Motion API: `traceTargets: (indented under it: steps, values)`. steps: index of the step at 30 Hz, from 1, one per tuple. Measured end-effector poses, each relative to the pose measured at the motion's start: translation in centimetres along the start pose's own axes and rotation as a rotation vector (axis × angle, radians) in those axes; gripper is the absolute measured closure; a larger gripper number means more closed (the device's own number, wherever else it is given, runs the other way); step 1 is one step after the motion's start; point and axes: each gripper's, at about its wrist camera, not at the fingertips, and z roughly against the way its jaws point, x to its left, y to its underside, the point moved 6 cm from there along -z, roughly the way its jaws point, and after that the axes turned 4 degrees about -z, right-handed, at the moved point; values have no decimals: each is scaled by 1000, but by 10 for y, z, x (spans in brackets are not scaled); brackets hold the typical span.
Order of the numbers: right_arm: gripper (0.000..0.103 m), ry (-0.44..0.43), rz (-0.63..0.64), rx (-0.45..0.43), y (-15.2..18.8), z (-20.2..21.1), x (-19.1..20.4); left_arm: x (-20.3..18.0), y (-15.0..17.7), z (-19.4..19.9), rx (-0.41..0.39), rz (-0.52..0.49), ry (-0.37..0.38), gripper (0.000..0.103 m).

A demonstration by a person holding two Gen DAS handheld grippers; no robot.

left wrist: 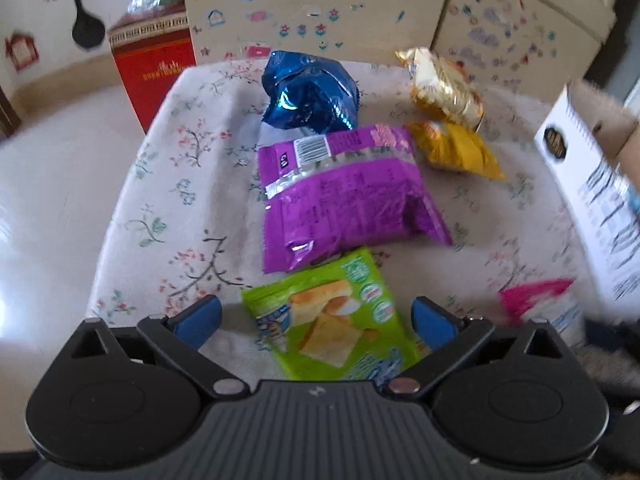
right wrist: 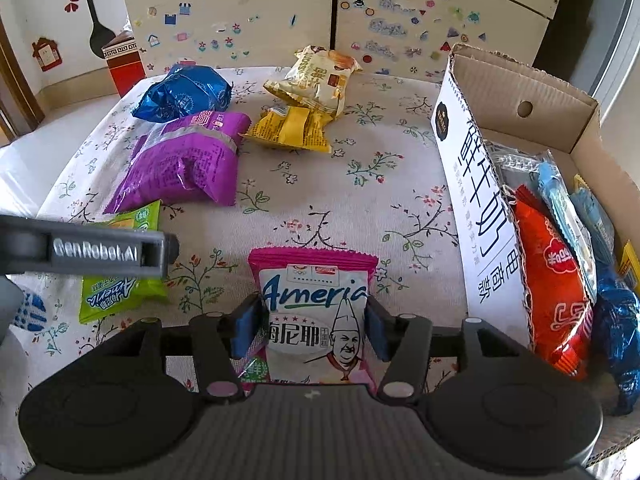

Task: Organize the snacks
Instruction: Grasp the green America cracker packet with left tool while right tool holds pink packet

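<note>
Jaws straddling two packets, neither pressing.
You are hovering left gripper (left wrist: 316,316) over green packet (left wrist: 332,320); right gripper (right wrist: 310,330) framing pink packet (right wrist: 316,320). Next: clamp, carry to box (right wrist: 560,128).

The pink-edged snack packet (right wrist: 316,320) reads "Ameria" above "海尼耶". The grey body of the left tool (right wrist: 96,250) carries "GenRobot.AI". The white side of the cardboard box (right wrist: 484,216) reads "鲜牛奶" and "电商款". The green snack packet (right wrist: 116,292) shows "Ameria" upside down.

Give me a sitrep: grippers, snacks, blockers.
Left gripper open over green packet. Right gripper straddling pink packet, grip unclear. Cardboard box part filled; five packets on the cloth. No blockers.
</note>
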Motion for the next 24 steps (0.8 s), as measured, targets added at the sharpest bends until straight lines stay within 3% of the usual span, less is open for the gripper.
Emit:
traceTargets:
  steps: [5,9,18,21,23,24]
  values:
    - [40,6,18,-1,2,0,-3,4,5,2,-22,-49,-25,0]
    - [34,13,24,-1,3,1,-6,11,5,0,-23,-11,-3,0]
    - [35,8,42,11,3,3,-7,10,7,2,-29,-77,23,2]
    - [42,-7,72,11,4,5,-5,11,9,5,-39,-112,36,8]
    - [46,-13,88,10,4,5,-3,10,9,9,-58,-150,54,20]
    - [47,-12,99,10,4,6,-2,6,9,12,-69,-174,88,32]
